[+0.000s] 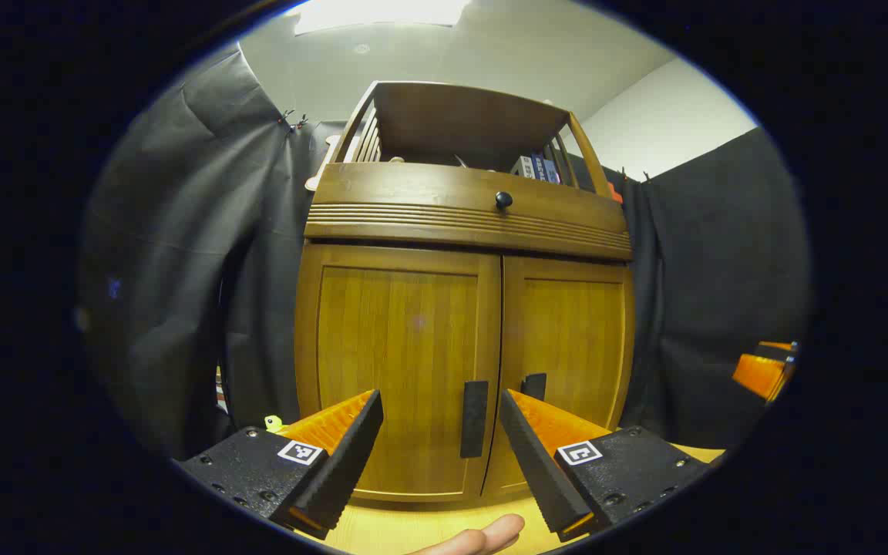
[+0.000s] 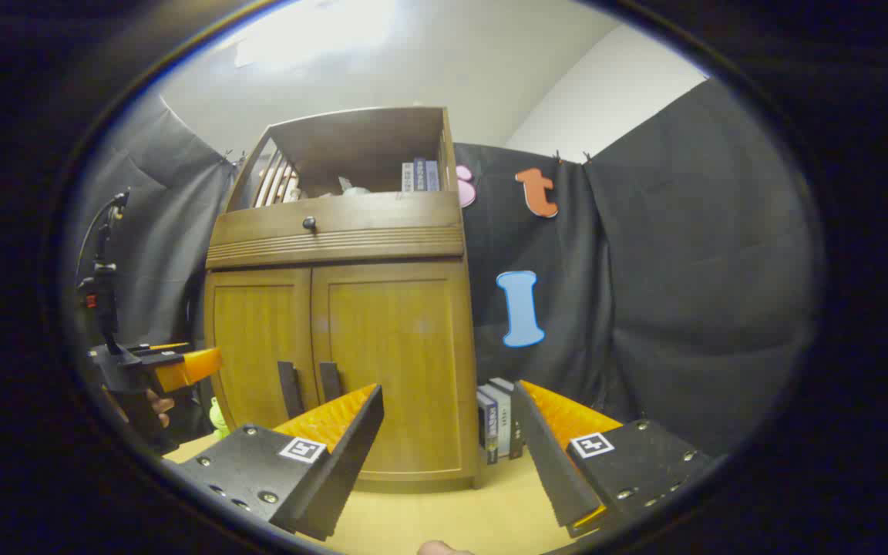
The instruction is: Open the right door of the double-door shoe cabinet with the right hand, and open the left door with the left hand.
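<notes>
The shoe cabinet (image 1: 467,339) stands upright on the yellow-wood floor (image 2: 444,516) against the black cloth wall, front face toward both cameras, and both doors are closed. The right door (image 2: 394,362) and the left door (image 1: 401,370) meet at a central seam; each carries a dark bar handle beside that seam — the right handle (image 2: 330,381) and the left handle (image 1: 474,418) — with the long axis vertical, parallel to the seam. The right gripper (image 2: 448,439) has its fingers spread wide and is well apart from the cabinet, aimed right of the handles. The left gripper (image 1: 440,443) is likewise spread, with the left handle framed between its fingers but not touched. Judged step in hand: approach the right door. Swing the right gripper toward the seam, keep the finger gap horizontal so it straddles the vertical bar, close at mid-length, then pull along an arc about the outer hinge — a straight pull risks slipping off.
</notes>
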`<state>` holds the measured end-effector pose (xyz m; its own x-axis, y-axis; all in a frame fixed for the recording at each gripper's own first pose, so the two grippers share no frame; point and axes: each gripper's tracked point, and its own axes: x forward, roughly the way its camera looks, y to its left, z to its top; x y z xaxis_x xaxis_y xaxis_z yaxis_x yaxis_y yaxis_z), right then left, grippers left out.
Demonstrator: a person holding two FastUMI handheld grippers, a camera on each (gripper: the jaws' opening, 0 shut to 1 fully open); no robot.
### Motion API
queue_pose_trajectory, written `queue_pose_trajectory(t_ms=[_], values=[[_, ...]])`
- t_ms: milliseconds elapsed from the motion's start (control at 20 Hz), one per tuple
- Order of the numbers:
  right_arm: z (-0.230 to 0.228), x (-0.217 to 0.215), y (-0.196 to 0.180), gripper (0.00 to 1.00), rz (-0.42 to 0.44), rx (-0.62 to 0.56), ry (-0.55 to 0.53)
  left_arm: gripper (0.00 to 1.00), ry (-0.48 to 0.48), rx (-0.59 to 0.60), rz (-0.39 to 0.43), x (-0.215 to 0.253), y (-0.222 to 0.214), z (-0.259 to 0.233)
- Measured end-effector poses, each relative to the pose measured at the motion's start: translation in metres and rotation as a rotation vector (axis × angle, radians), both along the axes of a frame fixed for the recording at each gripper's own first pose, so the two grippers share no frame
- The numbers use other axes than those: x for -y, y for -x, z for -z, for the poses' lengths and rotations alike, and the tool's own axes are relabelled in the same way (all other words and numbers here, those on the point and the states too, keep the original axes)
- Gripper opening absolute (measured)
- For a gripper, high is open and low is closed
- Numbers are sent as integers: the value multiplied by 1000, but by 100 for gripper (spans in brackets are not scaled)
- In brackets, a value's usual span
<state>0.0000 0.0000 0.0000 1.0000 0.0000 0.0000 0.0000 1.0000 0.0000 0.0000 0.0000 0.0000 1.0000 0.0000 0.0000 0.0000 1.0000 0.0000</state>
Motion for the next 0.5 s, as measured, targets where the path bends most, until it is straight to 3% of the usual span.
queue_pose_trajectory(t_ms=[150, 200, 350, 500], values=[[13, -16, -3, 100, -14, -31, 41, 95, 43, 7, -29, -15, 6, 1], [12, -20, -3, 96, -19, -31, 53, 91, 48, 8, -23, -20, 6, -3], [6, -35, -2, 100, -32, -29, 57, 91, 55, 29, 9, -34, 5, -18], [-4, -45, -2, 100, -32, -15, 57, 90, 68, 35, -34, -57, 8, -22]])
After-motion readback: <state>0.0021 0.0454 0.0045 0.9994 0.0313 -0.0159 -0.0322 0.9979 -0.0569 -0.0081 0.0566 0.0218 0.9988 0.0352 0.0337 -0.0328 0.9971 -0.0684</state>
